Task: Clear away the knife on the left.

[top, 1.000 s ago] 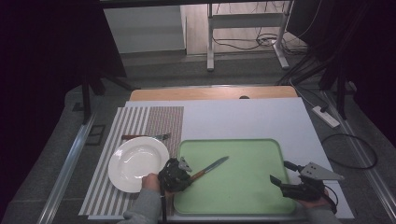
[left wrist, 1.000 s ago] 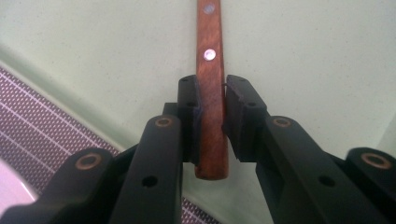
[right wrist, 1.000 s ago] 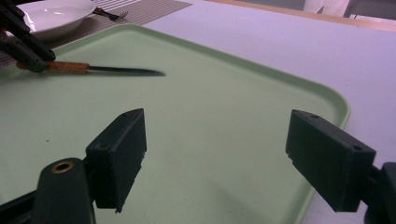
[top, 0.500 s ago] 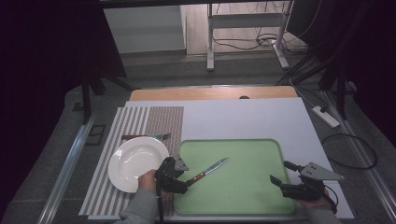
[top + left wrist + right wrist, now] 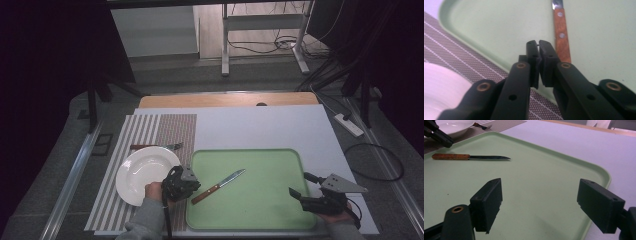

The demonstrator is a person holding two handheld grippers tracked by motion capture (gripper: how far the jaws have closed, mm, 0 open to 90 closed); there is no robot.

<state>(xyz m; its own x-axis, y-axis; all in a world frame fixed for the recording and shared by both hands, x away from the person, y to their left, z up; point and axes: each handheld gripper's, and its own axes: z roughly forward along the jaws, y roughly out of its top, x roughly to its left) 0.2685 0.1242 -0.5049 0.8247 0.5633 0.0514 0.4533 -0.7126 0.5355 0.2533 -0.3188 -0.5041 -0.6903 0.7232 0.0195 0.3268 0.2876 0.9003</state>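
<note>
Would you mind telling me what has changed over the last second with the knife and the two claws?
The left claw let go of the knife, which now lies on the green tray; its jaws have just closed empty beside the handle. The right claw stayed open and still; the plate and fork are unmoved.

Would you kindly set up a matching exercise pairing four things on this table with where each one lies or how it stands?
Things:
1. wooden-handled knife
2. round white plate
3. left gripper
4. right gripper

States:
A. jaws wide apart over the green tray
B. on the striped placemat
C. lying free on the green tray
D. jaws shut with nothing between them, beside the knife handle

Pairs: 1-C, 2-B, 3-D, 4-A
</note>
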